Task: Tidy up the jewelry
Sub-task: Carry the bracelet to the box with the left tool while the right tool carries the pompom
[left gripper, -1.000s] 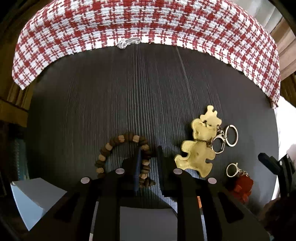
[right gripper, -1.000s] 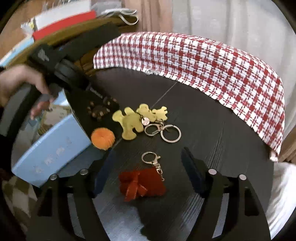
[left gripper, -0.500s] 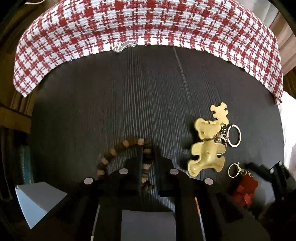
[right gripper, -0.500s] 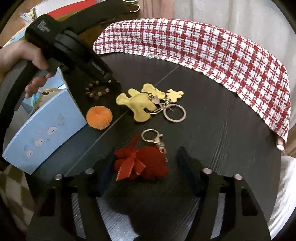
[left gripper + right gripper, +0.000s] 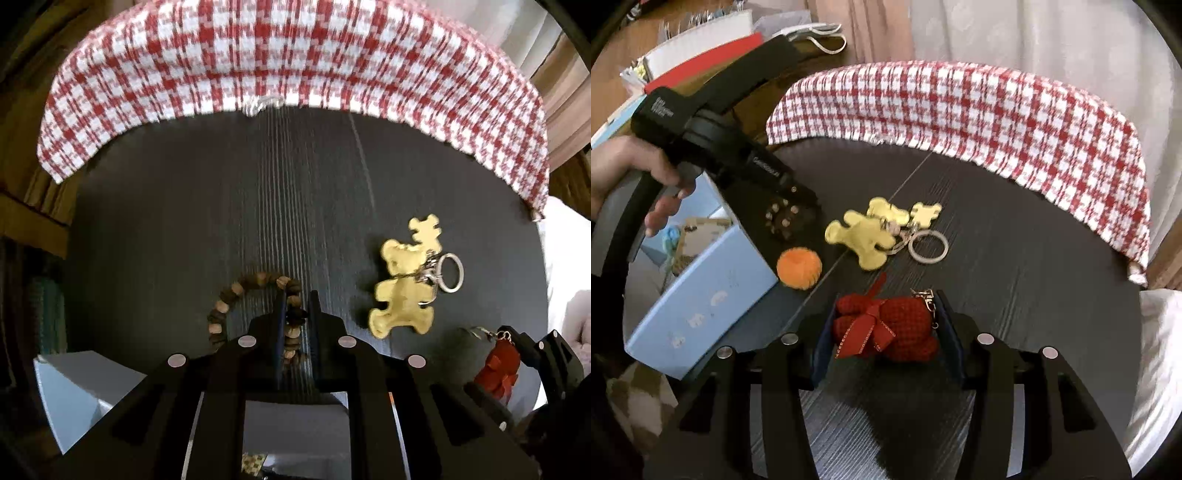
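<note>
the left gripper (image 5: 295,314) reaches low over the table's (image 5: 221,206) near edge, its fingers pinched on one side of the wooden bead bracelet (image 5: 255,291), whose loop rests on the dark top. the right gripper (image 5: 886,332) sits low near the near edge too, its fingers pressed against both sides of the red knitted keychain (image 5: 894,325), ribbon bow in front. between the two lie the yellow bear keychain (image 5: 864,240) with its ring, and an orange pompom (image 5: 799,266) touching the light blue box (image 5: 709,291) at the left edge. a red checked cloth (image 5: 979,118) drapes the far edge. small white writing on the left gripper's body is too blurred to read.
</note>
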### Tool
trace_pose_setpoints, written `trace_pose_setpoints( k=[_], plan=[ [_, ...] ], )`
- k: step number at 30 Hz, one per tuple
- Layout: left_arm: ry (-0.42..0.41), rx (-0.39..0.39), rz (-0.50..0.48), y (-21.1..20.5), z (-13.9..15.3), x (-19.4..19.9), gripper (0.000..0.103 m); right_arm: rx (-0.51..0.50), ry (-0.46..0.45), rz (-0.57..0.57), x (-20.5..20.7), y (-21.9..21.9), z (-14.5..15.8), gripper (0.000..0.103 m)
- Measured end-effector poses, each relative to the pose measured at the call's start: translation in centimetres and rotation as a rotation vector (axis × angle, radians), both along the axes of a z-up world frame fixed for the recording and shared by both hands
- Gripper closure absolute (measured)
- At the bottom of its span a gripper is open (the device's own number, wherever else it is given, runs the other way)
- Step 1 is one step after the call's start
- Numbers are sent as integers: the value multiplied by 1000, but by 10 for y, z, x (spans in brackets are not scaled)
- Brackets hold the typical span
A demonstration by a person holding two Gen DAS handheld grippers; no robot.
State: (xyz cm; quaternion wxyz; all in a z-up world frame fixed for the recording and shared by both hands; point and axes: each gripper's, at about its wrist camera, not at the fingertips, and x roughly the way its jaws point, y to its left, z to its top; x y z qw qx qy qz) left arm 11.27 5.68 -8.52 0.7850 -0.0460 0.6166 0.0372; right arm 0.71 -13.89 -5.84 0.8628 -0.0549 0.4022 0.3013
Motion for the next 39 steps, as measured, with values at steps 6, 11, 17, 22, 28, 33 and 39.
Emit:
trace_pose_setpoints(
  k=[6,11,17,22,28,33,39],
  plan=[
    [-78,-8,-9,9,46,-15,91,13,-37,-8,-7,2,18,54],
    [-133,-24,-16,13,83,-28,91,14,-74,1,-15,12,37,54],
    [-180,-29,-32,-2,107,-36,91,15,-125,17,-29,26,60,54],
    [-222,-32,-28,-12,118,-46,91,18,-159,36,-44,39,74,54],
    [-259,-42,-8,6,131,-79,91,28,-183,68,-61,56,89,54],
    [-259,-32,17,21,130,-103,91,60,-190,92,-71,71,98,54],
    [-251,-38,42,38,121,-131,91,60,-196,127,-79,91,103,54]
  ],
)
